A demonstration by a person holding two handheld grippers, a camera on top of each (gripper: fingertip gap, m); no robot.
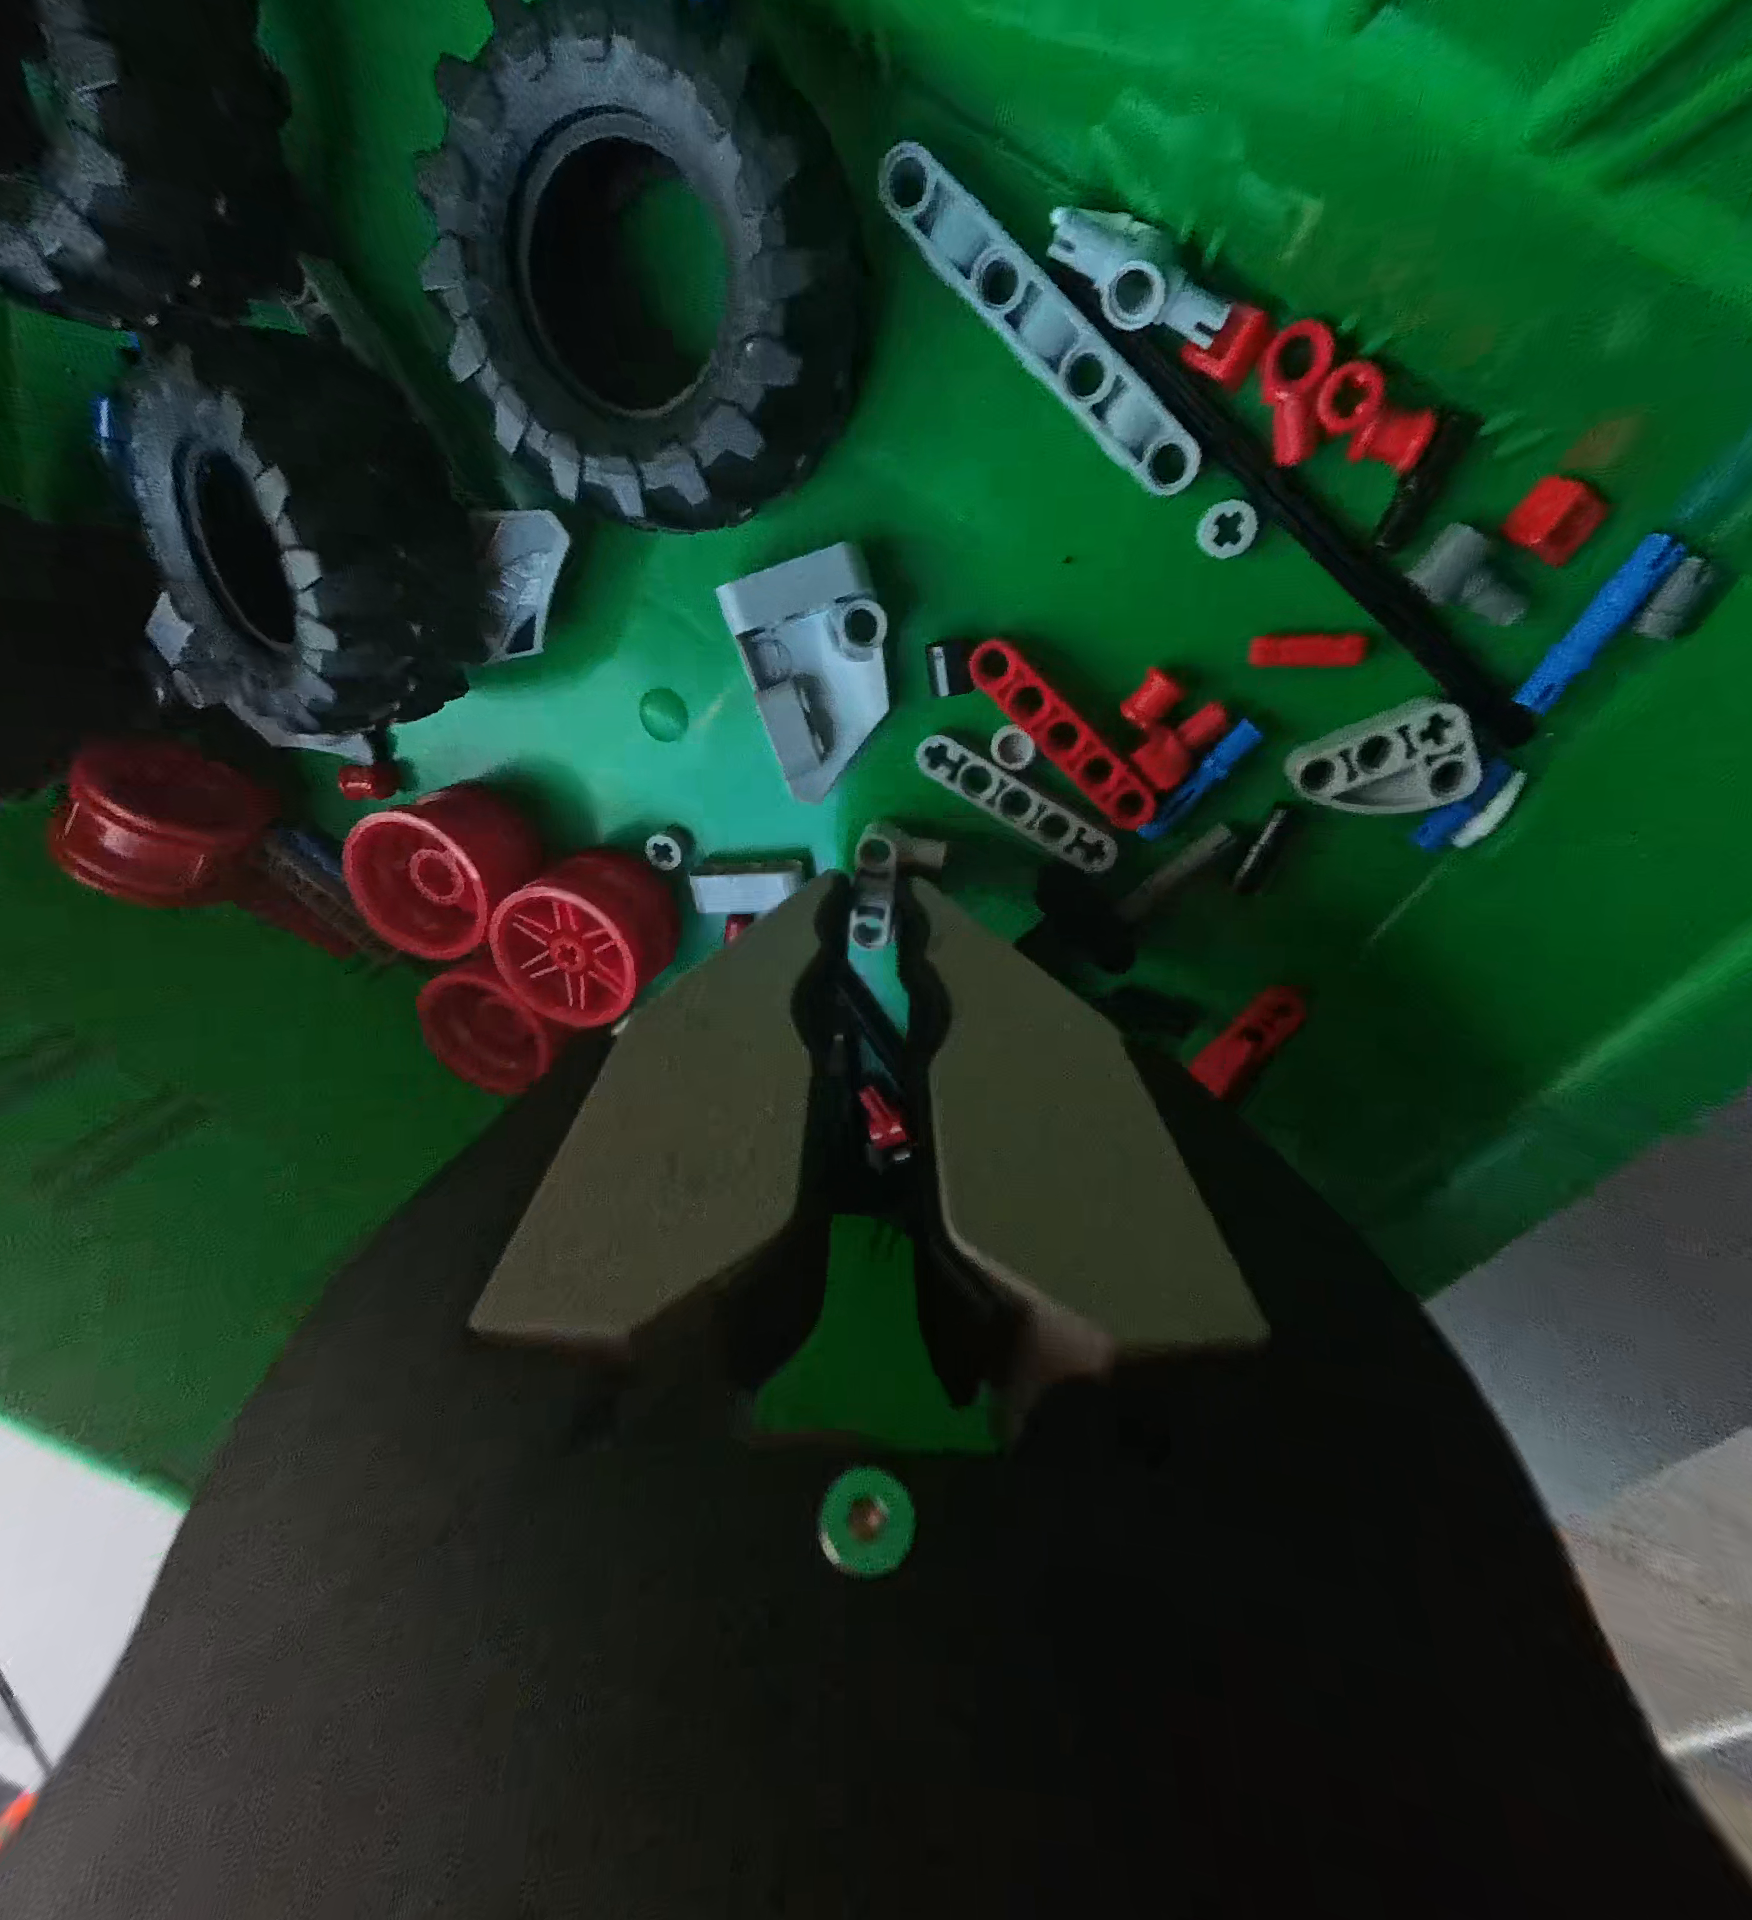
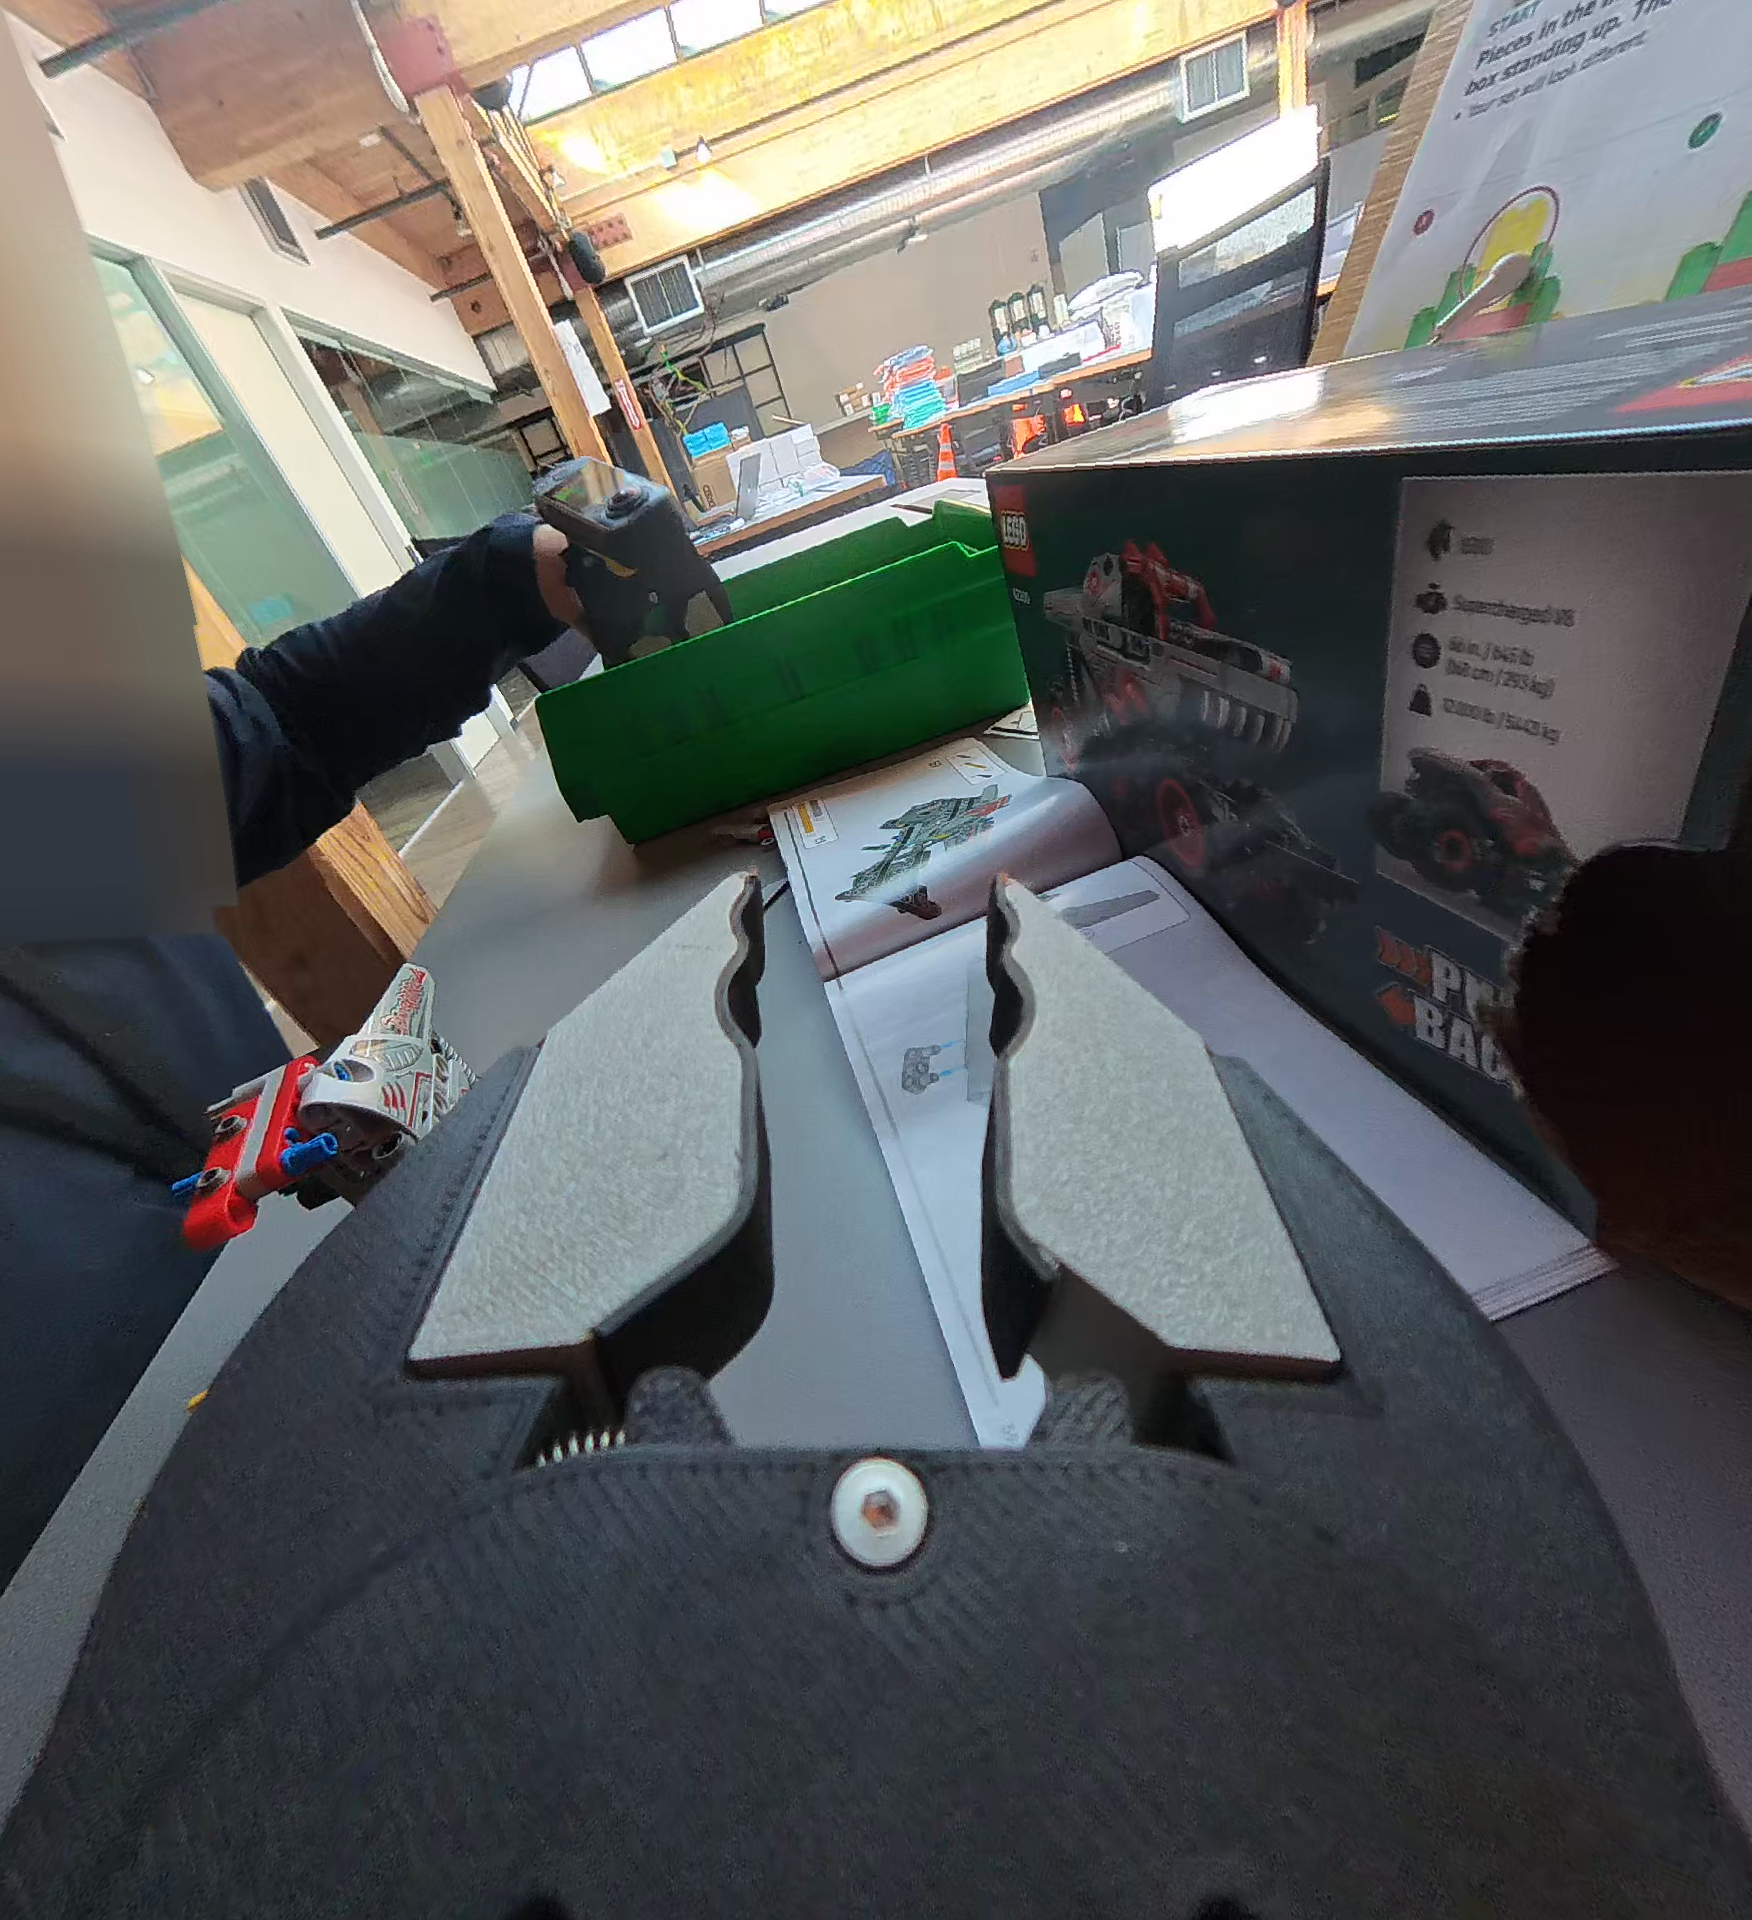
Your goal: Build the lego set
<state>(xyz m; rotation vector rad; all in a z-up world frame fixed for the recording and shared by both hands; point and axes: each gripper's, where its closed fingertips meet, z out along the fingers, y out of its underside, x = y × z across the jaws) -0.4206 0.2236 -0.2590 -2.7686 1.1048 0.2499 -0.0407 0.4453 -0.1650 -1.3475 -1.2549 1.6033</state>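
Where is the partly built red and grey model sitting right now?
In the right wrist view, the partly built model sits at the table's near left edge, just left of the open right gripper, well short of the green bin.

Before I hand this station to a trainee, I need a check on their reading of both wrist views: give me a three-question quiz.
1. True or false: the left gripper is shut on a small grey angled connector piece.
2. The right gripper is: A open and empty; B shut on a tyre.
3. Fill in: the loose red spoked wheel hubs lie inside the green plastic ____.

Key: 1 true; 2 A; 3 bin.
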